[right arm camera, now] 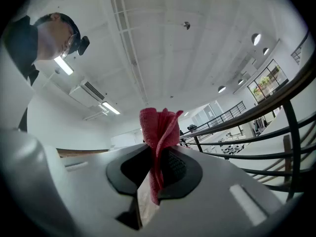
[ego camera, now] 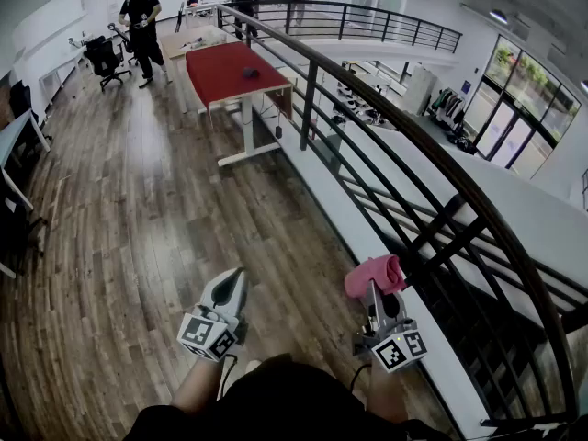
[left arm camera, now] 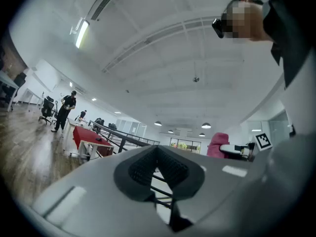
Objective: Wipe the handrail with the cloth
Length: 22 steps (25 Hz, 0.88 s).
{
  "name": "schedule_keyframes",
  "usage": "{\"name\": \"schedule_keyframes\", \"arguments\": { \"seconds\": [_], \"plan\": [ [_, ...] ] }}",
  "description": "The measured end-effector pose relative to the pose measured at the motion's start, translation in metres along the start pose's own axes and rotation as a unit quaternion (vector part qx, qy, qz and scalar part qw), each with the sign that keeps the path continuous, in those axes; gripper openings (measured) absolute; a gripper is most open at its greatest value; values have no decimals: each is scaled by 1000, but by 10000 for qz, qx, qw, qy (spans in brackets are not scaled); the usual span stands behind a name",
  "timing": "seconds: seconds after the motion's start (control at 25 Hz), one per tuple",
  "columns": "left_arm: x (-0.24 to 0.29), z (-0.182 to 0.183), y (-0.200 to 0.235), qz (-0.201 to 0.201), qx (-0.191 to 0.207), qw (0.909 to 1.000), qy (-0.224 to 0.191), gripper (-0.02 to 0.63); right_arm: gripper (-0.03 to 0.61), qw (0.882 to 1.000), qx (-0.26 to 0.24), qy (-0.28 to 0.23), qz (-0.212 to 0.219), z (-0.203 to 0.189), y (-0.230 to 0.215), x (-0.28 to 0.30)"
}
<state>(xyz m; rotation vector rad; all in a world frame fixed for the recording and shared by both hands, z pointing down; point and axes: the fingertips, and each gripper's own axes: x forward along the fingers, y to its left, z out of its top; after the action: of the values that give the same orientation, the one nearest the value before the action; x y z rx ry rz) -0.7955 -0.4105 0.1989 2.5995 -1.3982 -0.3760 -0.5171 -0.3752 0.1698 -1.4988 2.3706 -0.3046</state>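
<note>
A pink cloth (ego camera: 375, 275) is bunched in my right gripper (ego camera: 378, 294), which is shut on it; in the right gripper view the cloth (right arm camera: 159, 132) sticks up from between the pads. The dark metal handrail (ego camera: 395, 116) runs from the far middle to the near right, above and to the right of the cloth, apart from it. The handrail (right arm camera: 276, 100) crosses the right side of the right gripper view. My left gripper (ego camera: 234, 285) is low at the left, shut with nothing in it, its jaws (left arm camera: 158, 162) pointing upward.
A wooden floor (ego camera: 138, 209) spreads to the left. A table with a red top (ego camera: 230, 70) stands far ahead beside the railing. People (ego camera: 141, 26) stand at the far end near an office chair (ego camera: 103, 58). Beyond the railing is a drop to a lower level.
</note>
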Motion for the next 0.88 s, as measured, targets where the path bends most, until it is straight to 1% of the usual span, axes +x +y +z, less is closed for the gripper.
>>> {"name": "schedule_keyframes", "arguments": {
  "seconds": [0.12,0.28,0.68,0.88],
  "plan": [
    [4,-4,-7,-79,87,9999,49,0,40,10000,35,19,-43,0,-7,-1],
    [11,-8,-14,-209,-41,9997,133,0,40,9999,97,14,-123,3,-14,-5],
    [21,-16,-22,-246,-199,9993,195,0,40,9998,17,122,-142,3,-22,-14],
    [28,-16,-41,-362,-251,9989,185,0,40,9999,17,-4,-152,18,-29,-27]
  ]
}}
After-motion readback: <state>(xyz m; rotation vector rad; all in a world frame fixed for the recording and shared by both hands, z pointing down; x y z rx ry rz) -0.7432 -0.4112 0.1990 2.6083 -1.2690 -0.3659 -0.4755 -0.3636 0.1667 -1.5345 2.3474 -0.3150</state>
